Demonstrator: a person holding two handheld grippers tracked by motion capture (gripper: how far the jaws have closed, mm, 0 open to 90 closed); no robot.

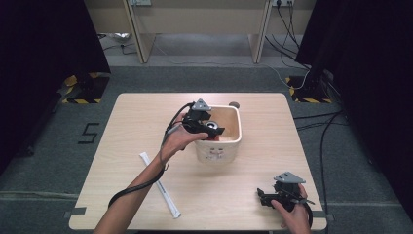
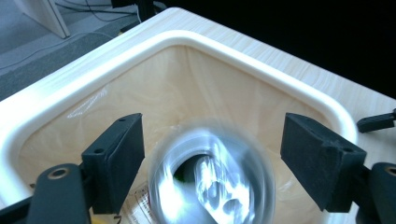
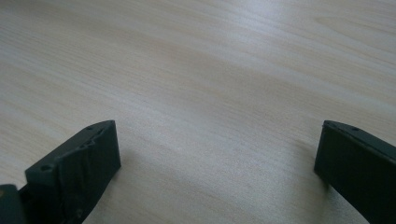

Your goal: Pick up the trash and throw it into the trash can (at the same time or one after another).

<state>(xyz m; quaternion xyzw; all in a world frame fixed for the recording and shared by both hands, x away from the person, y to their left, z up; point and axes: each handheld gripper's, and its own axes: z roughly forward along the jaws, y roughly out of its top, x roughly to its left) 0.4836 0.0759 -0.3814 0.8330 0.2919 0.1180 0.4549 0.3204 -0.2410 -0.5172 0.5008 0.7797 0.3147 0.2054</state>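
My left tool [image 2: 210,158] stands wide over the cream bin [image 2: 261,65], and the blurred clear cup [image 2: 210,182] lies between its pads without touching, inside the bin. My right tool [image 1: 282,195], also wide and holding nothing, rests well apart from the bin.

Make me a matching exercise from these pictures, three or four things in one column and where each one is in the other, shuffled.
Things:
1. white square plastic bin
2. long white plastic strip
3. left tongs
4. right tongs

Places:
A. low over the bare wooden table, near its front right corner
B. open above the bin's mouth, a blurred shiny round thing between the jaws, untouched
C. middle of the table
D. flat on the table, front left

Pairs: 1-C, 2-D, 3-B, 4-A
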